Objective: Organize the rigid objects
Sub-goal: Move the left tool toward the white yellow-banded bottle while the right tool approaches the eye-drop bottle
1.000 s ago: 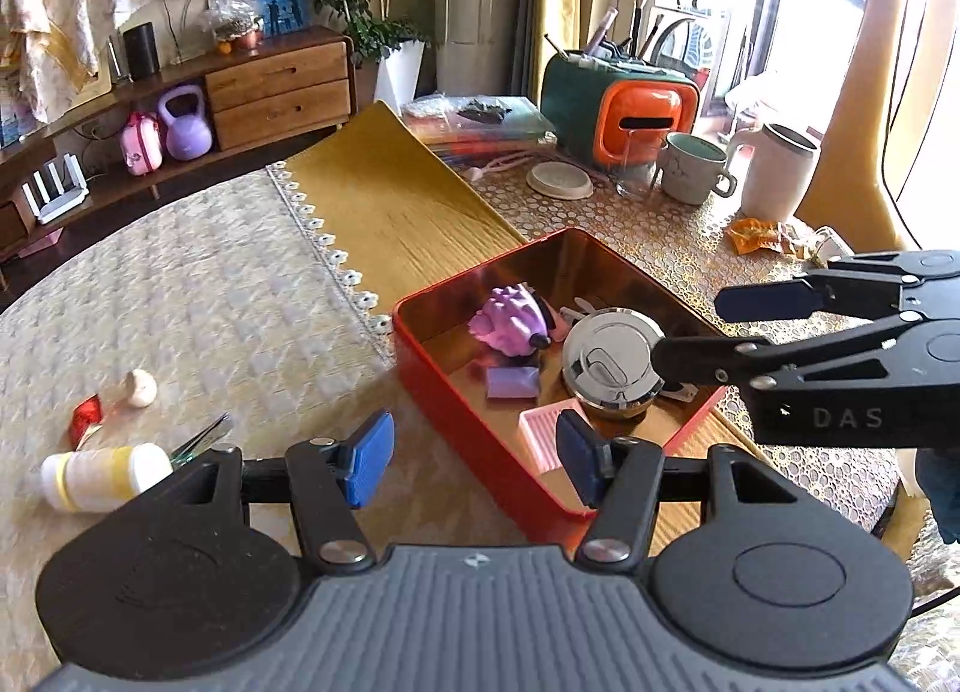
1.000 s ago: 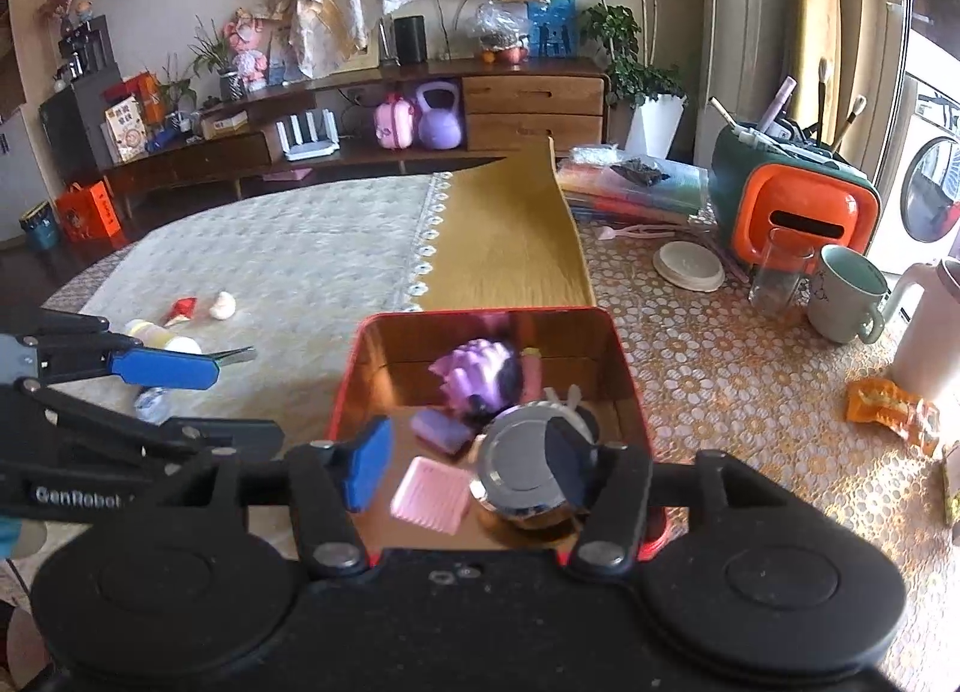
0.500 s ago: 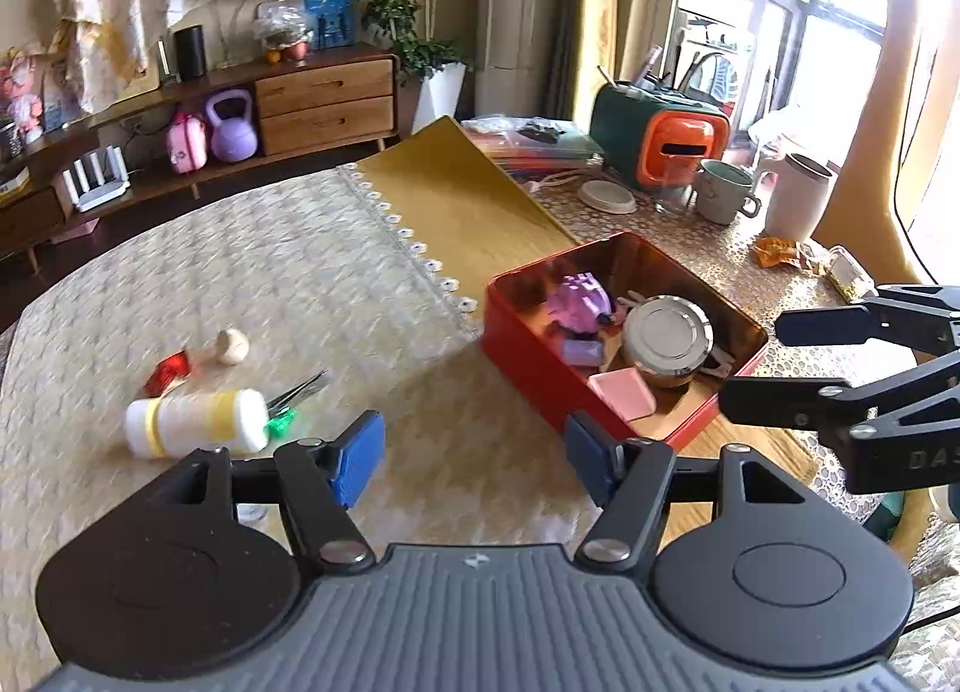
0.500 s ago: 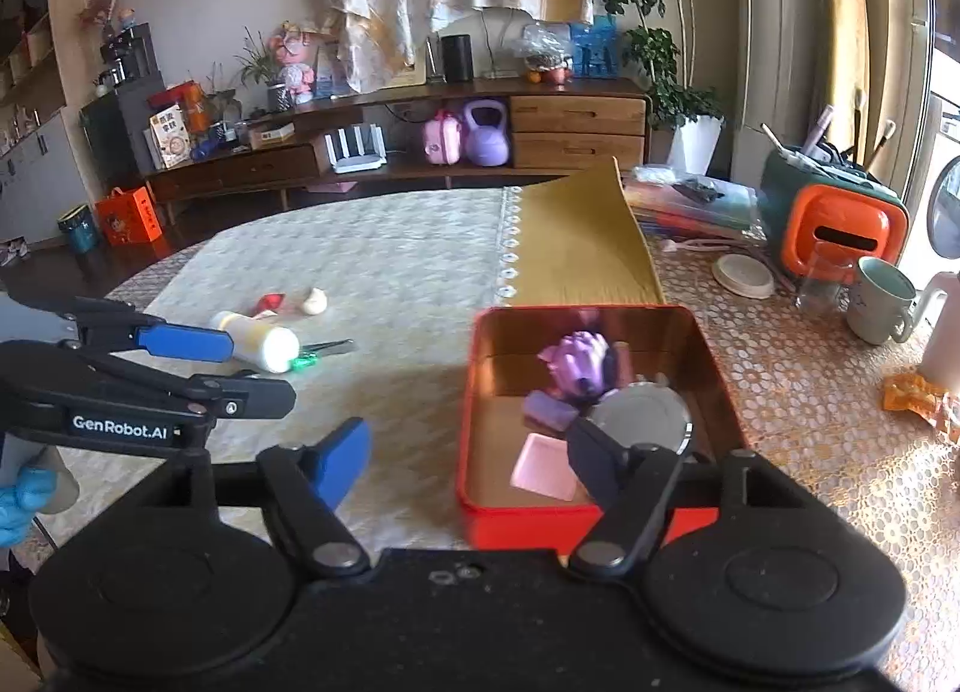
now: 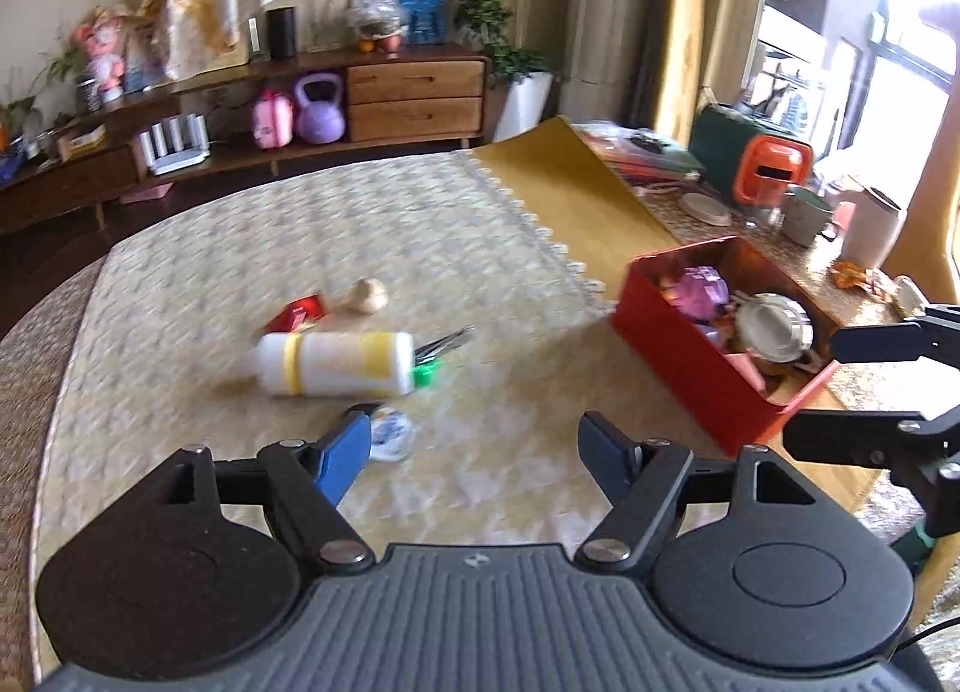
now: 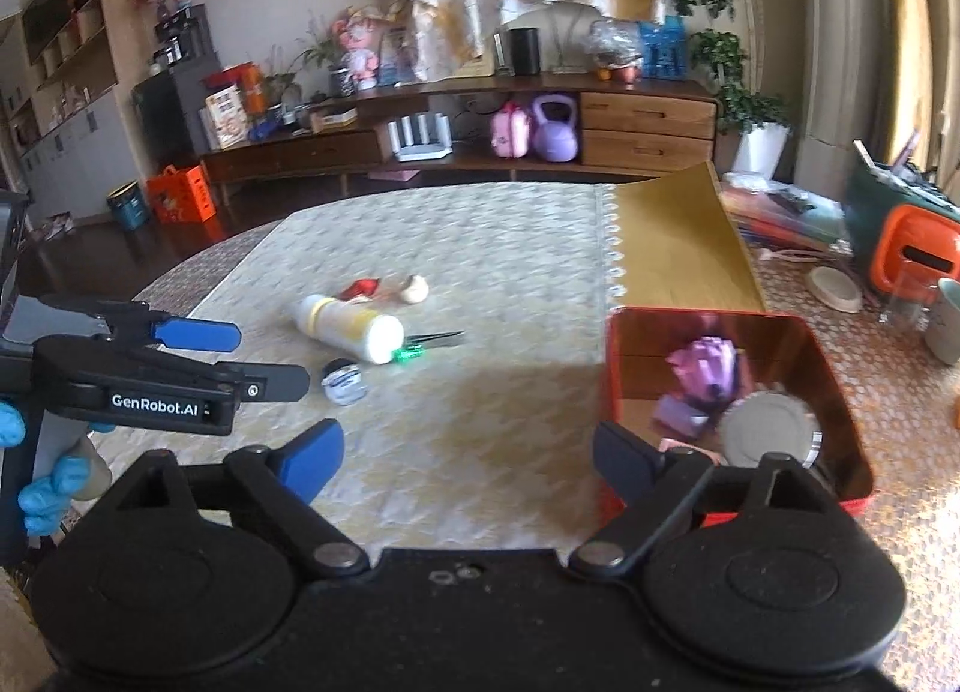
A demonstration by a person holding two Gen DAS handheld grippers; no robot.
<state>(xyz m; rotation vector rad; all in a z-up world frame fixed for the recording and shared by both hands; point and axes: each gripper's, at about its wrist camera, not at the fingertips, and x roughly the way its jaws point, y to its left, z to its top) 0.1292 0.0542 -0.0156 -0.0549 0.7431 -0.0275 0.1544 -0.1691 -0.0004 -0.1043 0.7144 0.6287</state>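
Both empty and spread wide: left gripper [image 5: 474,446] and right gripper [image 6: 468,455], above the tablecloth [image 5: 420,224]. From the left gripper, white-and-yellow bottle [image 5: 336,362] at 11 o'clock, on its side, long axis 9-to-3 (left nearer, likely picker); red tin [image 5: 696,368] at 2 o'clock. Readable: "GenRobot.AI" on the left gripper's side; bottle label blurred.

Bright daylight glares from the right; both fisheye views are motion-blurred and edge-warped.

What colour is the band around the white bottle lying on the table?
Yellow. The bottle shows it best in the left wrist view.
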